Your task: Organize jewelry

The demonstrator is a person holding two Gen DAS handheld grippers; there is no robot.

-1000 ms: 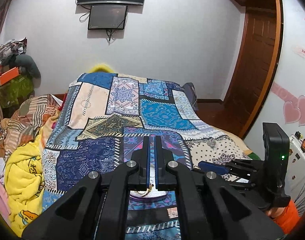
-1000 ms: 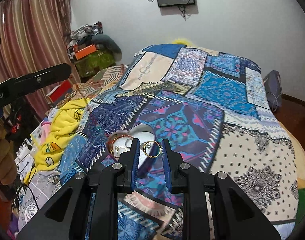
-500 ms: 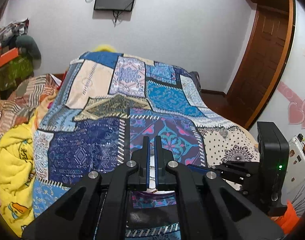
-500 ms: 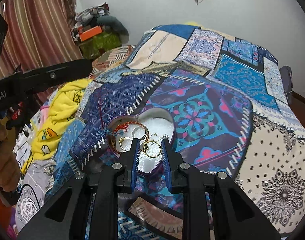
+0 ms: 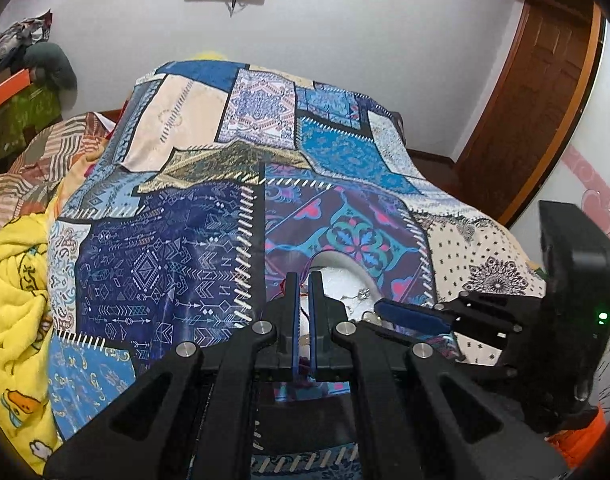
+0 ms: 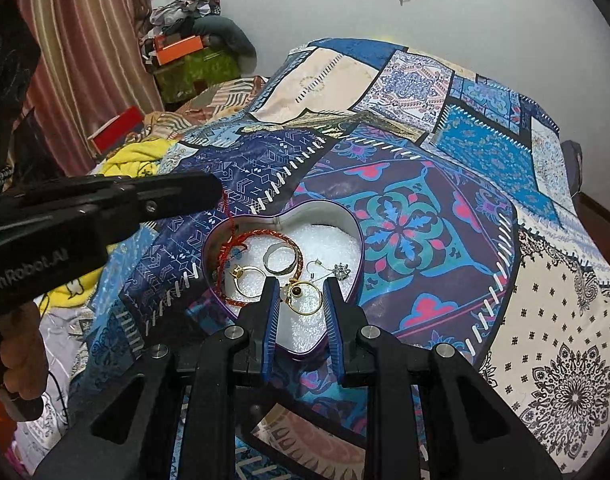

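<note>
On bed's near edge, heart tin (image 6: 347, 236) holds jewelry. Left gripper (image 5: 303, 280) narrow, pinching red cord (image 6: 226, 216) above tin. Right gripper (image 6: 301, 286) wide around gold ring (image 6: 305, 300). Next, I judge: lower cord into tin, release.

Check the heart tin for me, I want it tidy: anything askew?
Yes: a red cord trails up over the tin's left rim to the left gripper, instead of lying inside with the rings.
</note>
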